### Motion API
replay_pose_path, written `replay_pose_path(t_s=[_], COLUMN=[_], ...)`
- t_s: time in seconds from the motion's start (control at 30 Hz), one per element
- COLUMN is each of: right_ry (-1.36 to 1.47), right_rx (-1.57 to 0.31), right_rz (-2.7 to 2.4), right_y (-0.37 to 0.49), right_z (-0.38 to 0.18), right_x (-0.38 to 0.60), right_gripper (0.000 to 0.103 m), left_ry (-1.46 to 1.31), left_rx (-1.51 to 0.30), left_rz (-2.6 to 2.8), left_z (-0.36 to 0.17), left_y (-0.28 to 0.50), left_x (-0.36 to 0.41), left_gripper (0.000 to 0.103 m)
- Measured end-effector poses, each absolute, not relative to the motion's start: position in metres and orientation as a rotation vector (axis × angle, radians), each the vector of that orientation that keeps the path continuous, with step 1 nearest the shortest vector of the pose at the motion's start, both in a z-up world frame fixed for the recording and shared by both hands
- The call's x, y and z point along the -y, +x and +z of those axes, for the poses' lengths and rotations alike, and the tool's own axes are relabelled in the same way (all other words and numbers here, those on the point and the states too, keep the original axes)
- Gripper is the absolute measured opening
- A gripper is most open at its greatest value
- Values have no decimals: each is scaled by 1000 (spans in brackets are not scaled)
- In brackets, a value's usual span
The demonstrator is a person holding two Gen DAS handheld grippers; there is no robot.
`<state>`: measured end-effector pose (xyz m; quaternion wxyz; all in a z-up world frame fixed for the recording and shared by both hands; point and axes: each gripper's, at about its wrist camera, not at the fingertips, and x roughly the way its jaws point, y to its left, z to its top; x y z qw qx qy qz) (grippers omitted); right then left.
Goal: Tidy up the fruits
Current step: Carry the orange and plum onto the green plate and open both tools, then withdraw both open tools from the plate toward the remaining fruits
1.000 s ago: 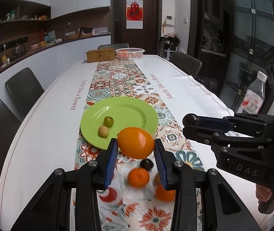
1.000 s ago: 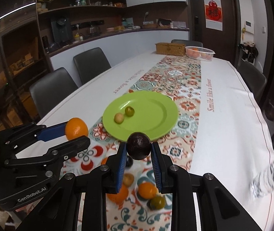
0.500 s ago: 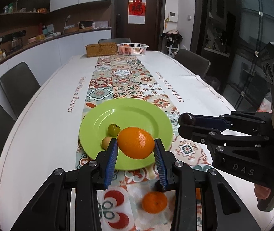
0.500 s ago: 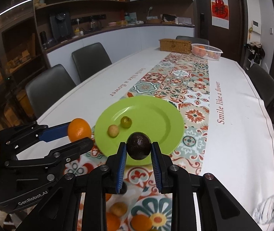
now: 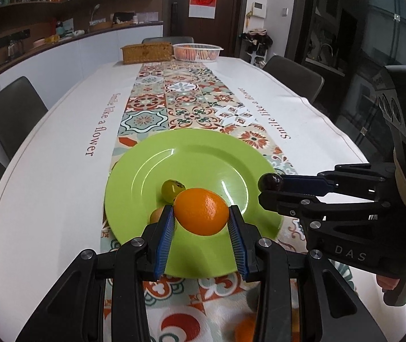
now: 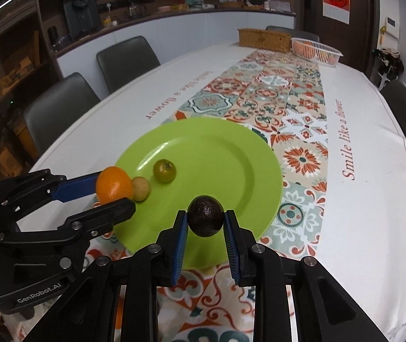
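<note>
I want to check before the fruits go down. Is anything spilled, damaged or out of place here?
Nothing stands out. The green plate lies flat with two small fruits on it, and each claw grips its fruit squarely: orange left, dark avocado right.

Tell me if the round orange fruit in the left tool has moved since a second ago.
Yes. The round orange fruit went forward, from short of the green plate to over it.
</note>
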<state>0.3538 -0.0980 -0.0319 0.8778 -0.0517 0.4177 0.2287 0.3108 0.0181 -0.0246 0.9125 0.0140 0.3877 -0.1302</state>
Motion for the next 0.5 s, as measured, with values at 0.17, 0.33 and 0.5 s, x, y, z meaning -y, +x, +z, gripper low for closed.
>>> replay_pose_path(t_s=[0.17,0.33,0.5], right_ry=[-82,-59,-60], right_rx=[-890,-875,-830], right_rz=[465,425,403], right_y=[366,363,344], right_z=[-39,-36,-24], right_x=[99,106,114], right_gripper=[28,43,43], left_ry=[63,79,72], left_rx=[-793,-768,-754], left_rz=[-253,-208,-181], left_z=[-26,-17,-6], left_y=[314,305,286], left_x=[-17,-22,-26], left_gripper=[49,61,61])
